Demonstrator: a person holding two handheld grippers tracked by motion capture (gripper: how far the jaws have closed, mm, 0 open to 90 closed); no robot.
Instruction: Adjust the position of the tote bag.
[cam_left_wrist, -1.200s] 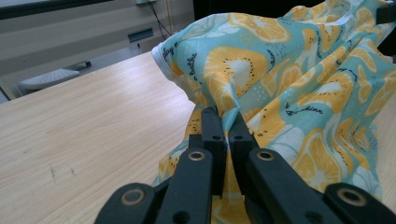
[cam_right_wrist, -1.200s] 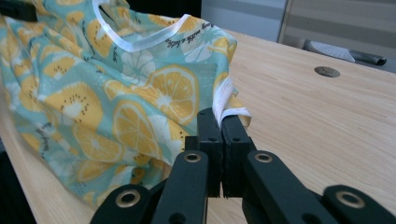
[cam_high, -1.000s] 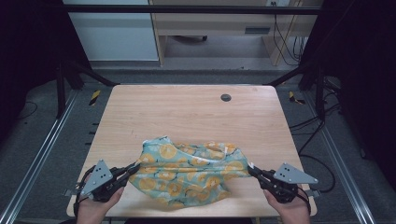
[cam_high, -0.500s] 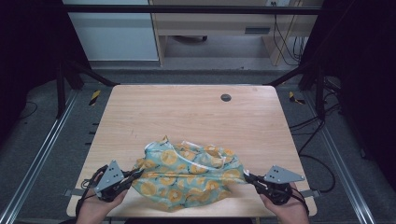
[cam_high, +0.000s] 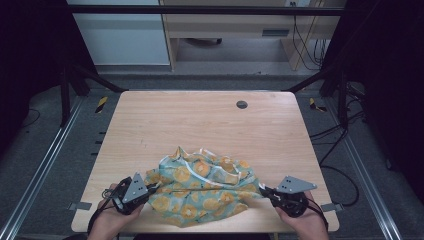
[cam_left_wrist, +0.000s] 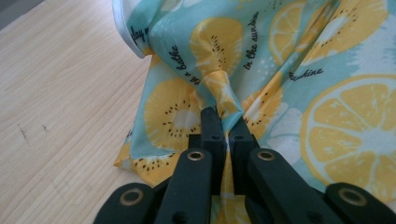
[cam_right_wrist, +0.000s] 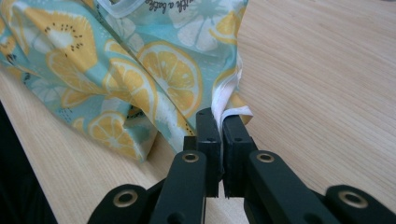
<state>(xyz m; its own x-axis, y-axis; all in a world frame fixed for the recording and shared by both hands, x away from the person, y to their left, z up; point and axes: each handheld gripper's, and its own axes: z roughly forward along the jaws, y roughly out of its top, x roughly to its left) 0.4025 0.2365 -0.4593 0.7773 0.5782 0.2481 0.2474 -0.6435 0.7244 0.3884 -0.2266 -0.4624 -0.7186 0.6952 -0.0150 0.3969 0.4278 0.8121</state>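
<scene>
Crumpled turquoise cloth with yellow lemon print (cam_high: 202, 187), lying near the front edge of the pale wooden surface (cam_high: 200, 120). Left tool (cam_high: 149, 188) and right tool (cam_high: 263, 190) each pinch a cloth corner; spreading remains unfinished. Compared with earlier frames, both tools sit lower and nearer the front edge, the cloth drawn along.

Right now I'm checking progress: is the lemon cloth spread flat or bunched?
Bunched: the cloth lies rumpled in folds, pinched by the left gripper and right gripper.
</scene>
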